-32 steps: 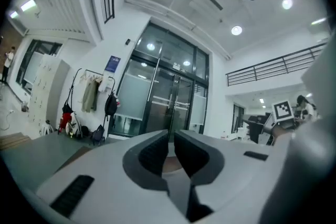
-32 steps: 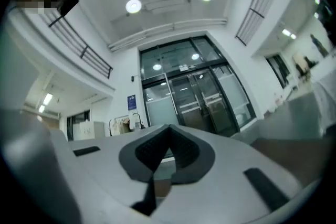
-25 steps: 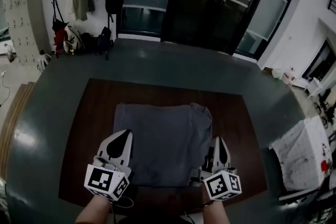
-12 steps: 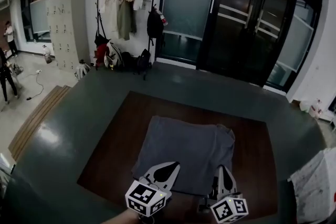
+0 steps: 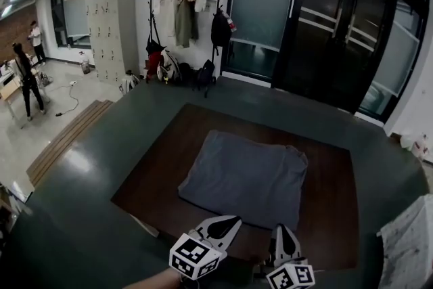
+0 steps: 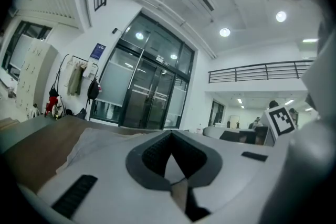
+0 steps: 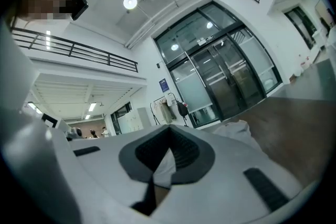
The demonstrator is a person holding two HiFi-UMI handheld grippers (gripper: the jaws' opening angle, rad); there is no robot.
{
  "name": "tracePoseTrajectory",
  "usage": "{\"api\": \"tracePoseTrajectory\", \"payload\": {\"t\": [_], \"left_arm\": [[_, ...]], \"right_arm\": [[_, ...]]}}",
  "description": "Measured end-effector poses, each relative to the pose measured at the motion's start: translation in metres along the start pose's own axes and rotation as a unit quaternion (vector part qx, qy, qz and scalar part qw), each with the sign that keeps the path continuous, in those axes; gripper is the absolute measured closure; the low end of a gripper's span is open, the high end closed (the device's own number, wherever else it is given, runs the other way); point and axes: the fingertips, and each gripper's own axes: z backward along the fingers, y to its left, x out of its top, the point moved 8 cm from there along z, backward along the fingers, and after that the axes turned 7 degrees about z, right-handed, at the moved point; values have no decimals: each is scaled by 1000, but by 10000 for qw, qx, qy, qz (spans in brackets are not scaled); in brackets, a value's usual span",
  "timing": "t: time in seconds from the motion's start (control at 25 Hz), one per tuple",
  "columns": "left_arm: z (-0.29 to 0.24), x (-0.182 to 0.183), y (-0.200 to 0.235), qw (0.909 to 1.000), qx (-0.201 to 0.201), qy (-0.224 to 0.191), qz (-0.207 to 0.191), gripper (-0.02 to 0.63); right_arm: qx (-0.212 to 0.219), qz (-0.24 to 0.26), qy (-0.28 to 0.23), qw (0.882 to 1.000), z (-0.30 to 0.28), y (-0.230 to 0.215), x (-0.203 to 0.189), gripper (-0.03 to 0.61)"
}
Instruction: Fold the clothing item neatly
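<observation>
Two hand-held grippers at the bottom of the head view, side by side, both pointing level toward a brown table [image 5: 159, 169]. On the left gripper [image 5: 232, 220], jaws closed tip to tip, nothing held between them; in the left gripper view, only a small diamond-shaped gap behind the meeting tips. On the right gripper [image 5: 283, 230], jaws likewise pressed together and empty. Just ahead of both, close to the tips but not gripped, one grey clothing item [image 5: 247, 176]: folded into a rough rectangle, flat on the middle of the table, a little rumpled at its far right corner. Around the table, a dark grey-green floor [image 5: 81, 172]. Farther back, tall dark glass doors [image 5: 325, 17], then a coat rack [image 5: 186, 10] hung with clothes and bags, and pale lockers [image 5: 111, 27] to the left of the rack. At far left, two people [image 5: 27, 74] standing, small and distant.
</observation>
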Motion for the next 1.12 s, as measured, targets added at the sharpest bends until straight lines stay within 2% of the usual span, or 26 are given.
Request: {"api": "tracePoseTrajectory", "payload": {"t": [0.12,0.28,0.44,0.68,0.88,1.12], "left_arm": [[15,-18,-33,9999,-59,91,-94,606],[35,-51,-60,9998,-2,209,74,606],[47,-66,-79,9993,57,340,173,606],[60,-80,-91,9989,156,383,220,606],[76,-91,-92,9984,317,381,280,605],[77,-90,-98,9981,429,358,252,606]], "right_arm": [[-112,1,103,9999,37,-6,-7,589],[-80,45,233,9997,76,-5,-21,591],[-67,261,356,9990,103,0,-18,591],[31,270,412,9988,122,3,-26,591],[265,490,513,9971,130,15,-32,591],[350,478,633,9962,128,10,-32,591]]}}
